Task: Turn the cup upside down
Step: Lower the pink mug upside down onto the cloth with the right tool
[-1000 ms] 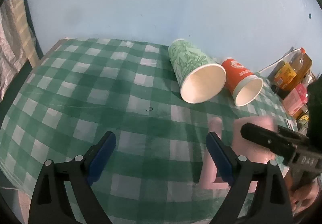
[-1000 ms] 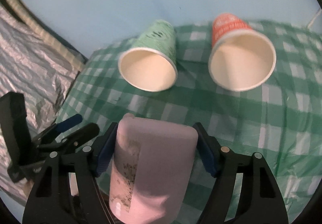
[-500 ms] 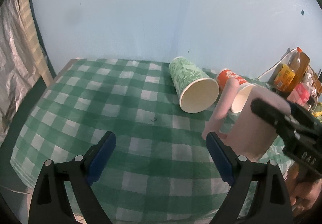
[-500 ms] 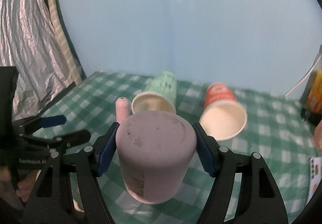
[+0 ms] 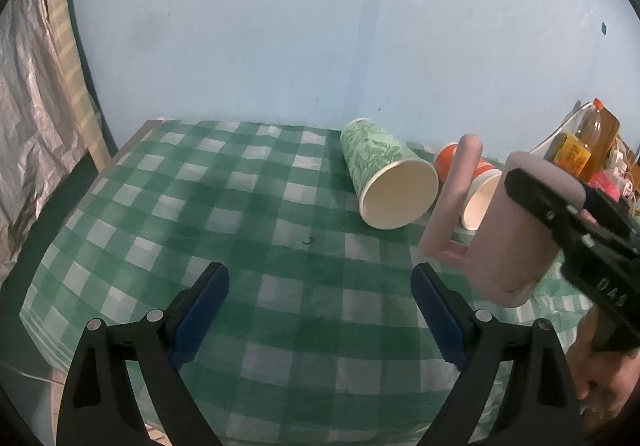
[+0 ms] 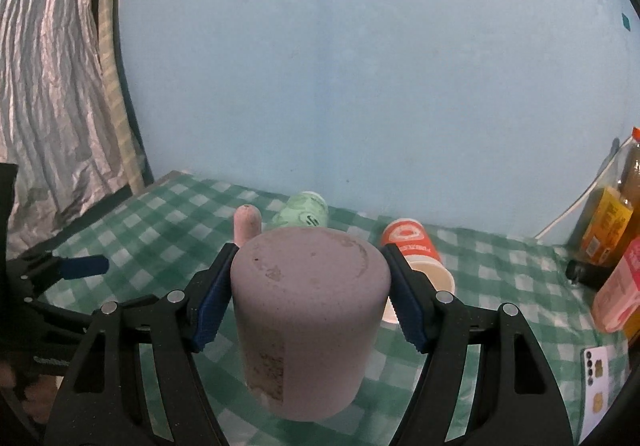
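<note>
My right gripper (image 6: 310, 304) is shut on a pink mug (image 6: 308, 330), held above the checked tablecloth with its flat base up and toward the camera. In the left wrist view the mug (image 5: 516, 242) hangs at the right, its handle (image 5: 456, 201) pointing left and up, with the right gripper's fingers (image 5: 560, 209) across it. My left gripper (image 5: 320, 310) is open and empty, low over the near part of the table (image 5: 240, 205).
A green paper cup (image 5: 384, 181) and an orange paper cup (image 5: 476, 185) lie on their sides behind the mug. Bottles and cartons (image 6: 612, 230) stand at the right edge. A phone (image 6: 598, 386) lies near the front right. Foil curtain hangs at the left.
The right gripper lifted the mug off the table and turned it from lying flat to base-up. Both wrist views rose and tilted toward the wall. The left gripper stayed open.
</note>
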Demonstrator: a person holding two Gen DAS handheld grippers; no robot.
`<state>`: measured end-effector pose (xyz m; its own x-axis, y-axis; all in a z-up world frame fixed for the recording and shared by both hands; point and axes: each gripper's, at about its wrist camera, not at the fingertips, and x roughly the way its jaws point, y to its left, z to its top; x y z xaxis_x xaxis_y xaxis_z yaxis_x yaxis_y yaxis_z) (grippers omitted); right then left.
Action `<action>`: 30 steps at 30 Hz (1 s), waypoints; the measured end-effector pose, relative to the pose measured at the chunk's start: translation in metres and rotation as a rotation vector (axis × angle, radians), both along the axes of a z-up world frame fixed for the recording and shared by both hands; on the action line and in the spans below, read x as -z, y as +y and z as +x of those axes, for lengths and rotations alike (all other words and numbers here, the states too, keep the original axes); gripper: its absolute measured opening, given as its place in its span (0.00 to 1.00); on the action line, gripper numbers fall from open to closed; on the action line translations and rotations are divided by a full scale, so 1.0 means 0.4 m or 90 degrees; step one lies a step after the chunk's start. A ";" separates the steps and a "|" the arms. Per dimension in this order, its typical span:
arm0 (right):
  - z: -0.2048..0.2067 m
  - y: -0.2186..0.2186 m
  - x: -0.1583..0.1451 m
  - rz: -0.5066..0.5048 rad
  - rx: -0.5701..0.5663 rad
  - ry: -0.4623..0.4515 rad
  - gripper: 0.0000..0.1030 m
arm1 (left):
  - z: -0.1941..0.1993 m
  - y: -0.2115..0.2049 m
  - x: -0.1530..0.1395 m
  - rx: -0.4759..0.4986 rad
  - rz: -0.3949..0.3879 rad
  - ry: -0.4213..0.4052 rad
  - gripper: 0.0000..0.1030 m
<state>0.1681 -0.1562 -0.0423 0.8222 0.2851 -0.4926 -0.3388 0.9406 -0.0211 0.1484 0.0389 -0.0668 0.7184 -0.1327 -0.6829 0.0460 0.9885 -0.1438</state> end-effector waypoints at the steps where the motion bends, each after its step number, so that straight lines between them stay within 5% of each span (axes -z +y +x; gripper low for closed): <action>1: 0.003 0.000 0.008 0.000 0.000 0.001 0.70 | 0.001 -0.001 0.002 -0.001 0.001 0.001 0.91; 30: -0.019 -0.035 0.122 0.012 0.006 0.061 0.70 | -0.006 -0.033 0.012 -0.001 0.011 0.007 0.91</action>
